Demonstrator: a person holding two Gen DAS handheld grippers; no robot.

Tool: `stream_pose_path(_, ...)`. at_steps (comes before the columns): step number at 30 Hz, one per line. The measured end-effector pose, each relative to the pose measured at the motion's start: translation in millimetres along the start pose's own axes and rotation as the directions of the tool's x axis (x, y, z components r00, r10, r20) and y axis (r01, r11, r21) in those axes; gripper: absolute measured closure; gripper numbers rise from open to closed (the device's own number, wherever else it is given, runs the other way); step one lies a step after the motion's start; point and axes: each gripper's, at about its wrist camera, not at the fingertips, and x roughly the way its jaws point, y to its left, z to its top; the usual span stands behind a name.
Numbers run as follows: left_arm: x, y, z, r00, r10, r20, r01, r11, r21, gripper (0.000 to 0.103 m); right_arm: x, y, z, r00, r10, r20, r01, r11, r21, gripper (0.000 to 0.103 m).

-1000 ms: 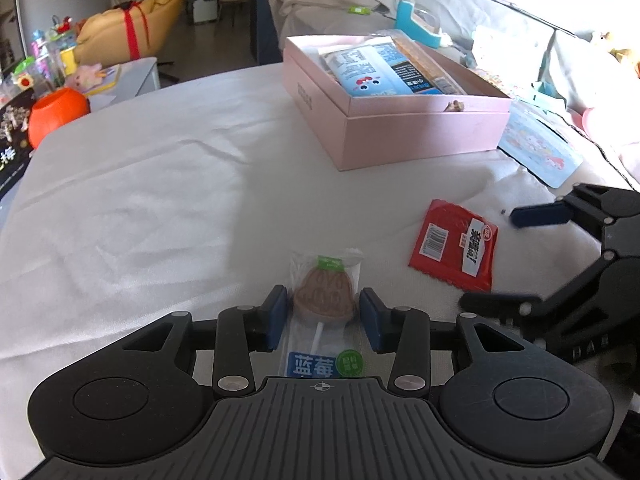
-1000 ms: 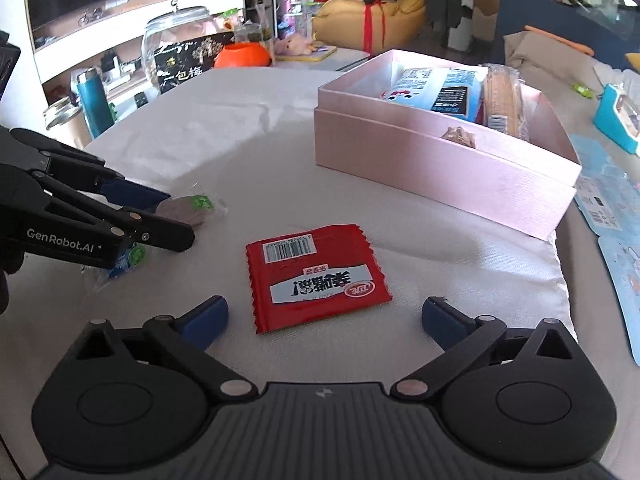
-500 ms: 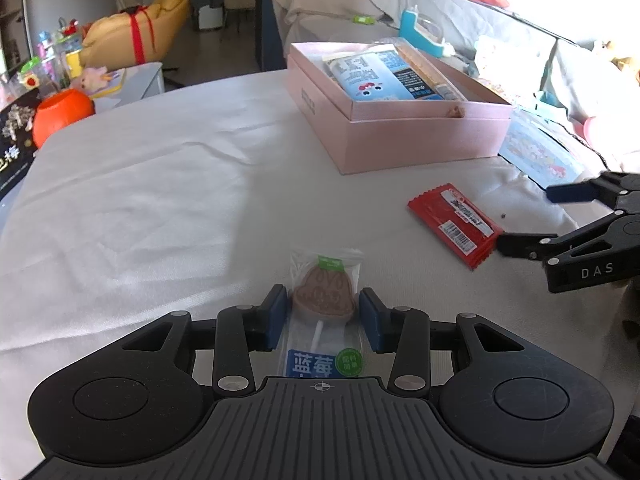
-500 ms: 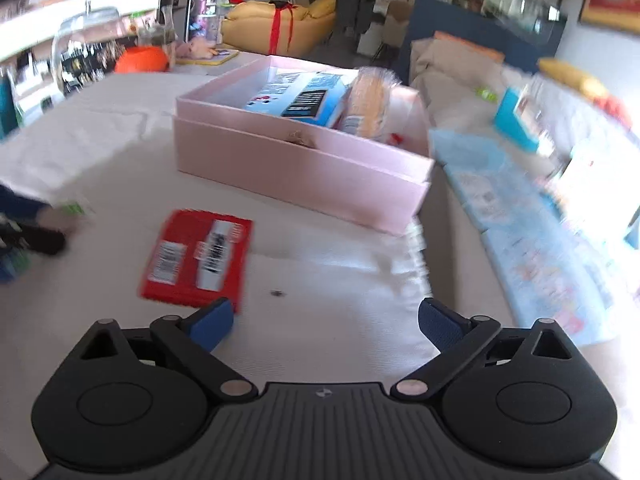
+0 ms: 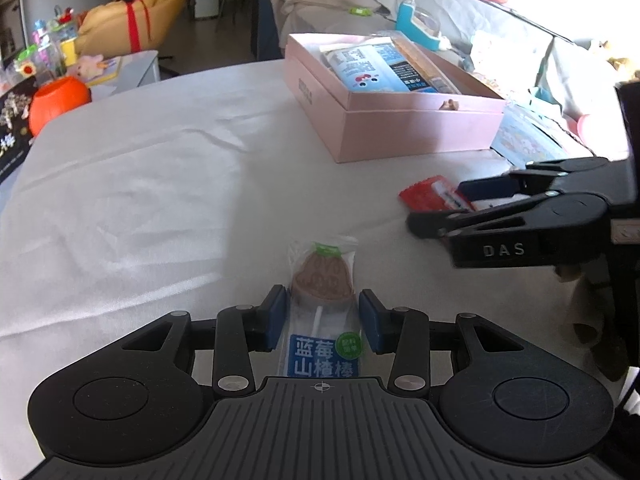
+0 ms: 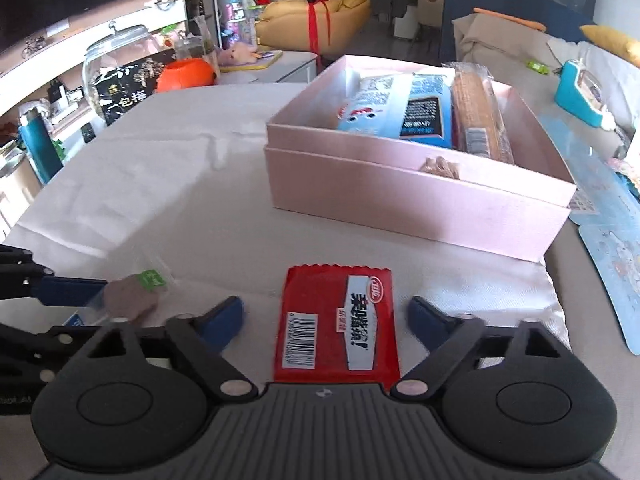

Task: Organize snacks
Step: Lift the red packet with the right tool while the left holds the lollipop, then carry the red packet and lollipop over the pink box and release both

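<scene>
A brown lollipop snack (image 5: 323, 276) in a clear wrapper with a blue label lies on the white cloth. My left gripper (image 5: 323, 318) is shut on it, its blue pads against the wrapper's two edges; the snack (image 6: 130, 298) also shows at the left of the right wrist view. To the right, a flat red packet (image 6: 338, 320) lies between the fingers of my right gripper (image 6: 324, 316). Those jaws are closing, and both pads stand clear of the packet. From the left wrist view, the right gripper (image 5: 440, 206) reaches in over the red packet (image 5: 424, 198).
An open pink box (image 6: 400, 208) (image 5: 400, 140) stands beyond the packet, holding a blue-white bag and a long cracker pack. Blue printed sheets (image 6: 612, 248) lie at the right. An orange bowl (image 5: 58, 100) and a glass jar (image 6: 116, 64) stand past the table's far-left edge.
My right gripper swung right, then came back over the red packet, and its jaws have narrowed around it. The left gripper and lollipop have not moved.
</scene>
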Motion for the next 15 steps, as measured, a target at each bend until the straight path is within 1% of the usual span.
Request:
stream_pose_path(1,0.3,0.3,0.8,1.000,-0.004,-0.003,0.004,1.000,-0.004,0.055,-2.7,-1.1,0.1,1.000,0.001,0.000,-0.001,1.000,-0.008,0.045)
stream_pose_path(4,1.7,0.4,2.4,1.000,-0.010,-0.008,0.010,1.000,-0.008,0.055,-12.0,-6.2,-2.9,1.000,0.012,0.007,-0.012,1.000,-0.004,0.044)
stream_pose_path(9,3.0,-0.7,3.7,1.000,-0.009,-0.005,0.008,1.000,-0.007,0.055,-28.7,-16.9,-10.3,0.999,-0.017,0.033,0.017,1.000,0.002,0.045)
stream_pose_path(11,2.5,-1.7,3.1,1.000,-0.001,0.000,0.001,1.000,-0.004,0.056,-35.3,-22.3,-11.6,0.999,-0.029,0.046,0.029,1.000,0.010,0.045)
stream_pose_path(12,1.7,-2.1,3.0,1.000,0.011,0.002,-0.011,1.000,-0.009,0.061,-37.7,-24.5,-12.3,0.998,-0.039,0.055,0.038,0.999,0.013,0.045)
stream_pose_path(13,0.7,-1.9,3.6,1.000,0.006,0.001,-0.006,1.000,-0.015,0.061,-40.8,-26.3,-13.0,0.997,-0.050,0.064,0.049,0.999,0.014,0.045)
stream_pose_path(15,-4.2,-1.3,5.8,0.999,-0.041,0.018,0.042,0.999,-0.032,0.061,-47.2,-31.4,-13.8,0.995,-0.061,0.084,0.060,0.998,0.020,0.045)
